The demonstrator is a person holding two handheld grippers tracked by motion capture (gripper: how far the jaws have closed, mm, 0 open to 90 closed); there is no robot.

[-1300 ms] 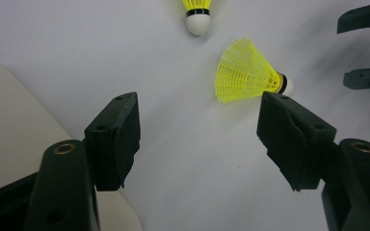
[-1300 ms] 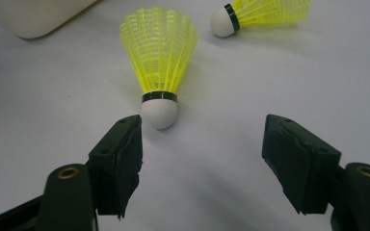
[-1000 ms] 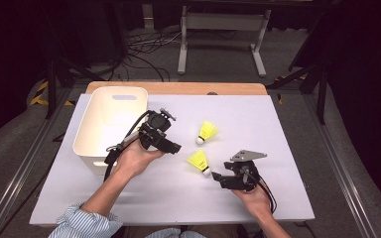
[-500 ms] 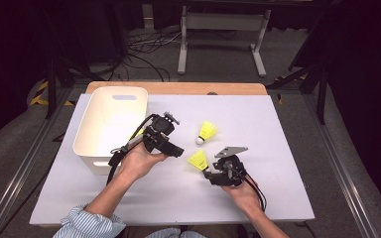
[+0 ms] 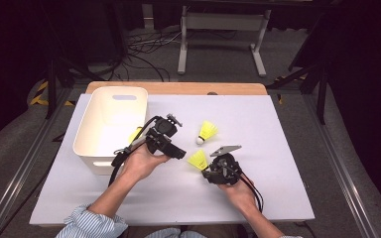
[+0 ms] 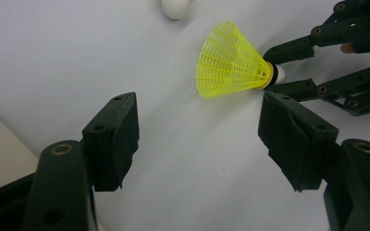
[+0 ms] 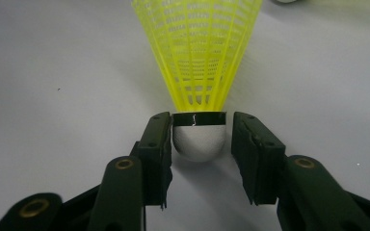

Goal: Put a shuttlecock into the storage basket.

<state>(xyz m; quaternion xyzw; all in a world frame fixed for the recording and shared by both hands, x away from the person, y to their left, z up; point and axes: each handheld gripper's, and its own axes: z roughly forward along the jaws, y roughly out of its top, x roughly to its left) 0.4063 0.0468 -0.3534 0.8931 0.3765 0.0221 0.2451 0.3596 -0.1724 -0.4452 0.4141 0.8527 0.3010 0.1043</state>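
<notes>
A yellow shuttlecock [image 5: 197,159] lies on the white table [image 5: 278,198] with its white cork [image 7: 198,142] pointing at my right gripper [image 5: 207,171]. In the right gripper view the cork sits between the two jaws of the right gripper [image 7: 200,144], which have just been closing. The left pad is at the cork and a thin gap remains at the right pad. My left gripper [image 5: 178,149] hovers open just left of the shuttlecock [image 6: 231,62], with nothing between its pads [image 6: 113,139]. A second yellow shuttlecock [image 5: 207,131] lies farther back.
A white bin [image 5: 110,124] stands at the left, behind my left hand, with something yellow [image 5: 135,134] inside near its right wall. The second shuttlecock's cork [image 6: 175,6] shows at the top of the left gripper view. A wooden edge [image 5: 178,88] borders the table's far side.
My right gripper has slid left up to the near shuttlecock, and its jaws have narrowed around the cork. The left hand has stayed about where it was.
</notes>
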